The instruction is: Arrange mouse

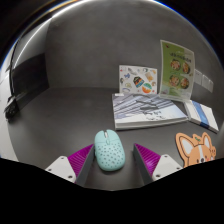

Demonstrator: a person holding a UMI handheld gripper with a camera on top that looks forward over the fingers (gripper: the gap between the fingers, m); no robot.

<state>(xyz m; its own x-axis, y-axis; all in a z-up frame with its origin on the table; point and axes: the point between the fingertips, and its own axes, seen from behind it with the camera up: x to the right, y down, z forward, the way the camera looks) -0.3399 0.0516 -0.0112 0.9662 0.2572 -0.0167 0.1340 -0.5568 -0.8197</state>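
A pale mint-green computer mouse (108, 149) with a dotted shell lies on the grey desk (70, 110). It stands between my gripper's fingers, its rear part level with the magenta pads (78, 158). My gripper (112, 165) is open, with a narrow gap showing on each side of the mouse. The mouse rests on the desk by its own weight.
A stack of papers and booklets (150, 110) lies beyond the mouse to the right. Two printed cards (177, 68) lean against the back wall. A corgi-shaped orange mat (198, 148) lies at the right. A dark object (25, 85) sits at the left.
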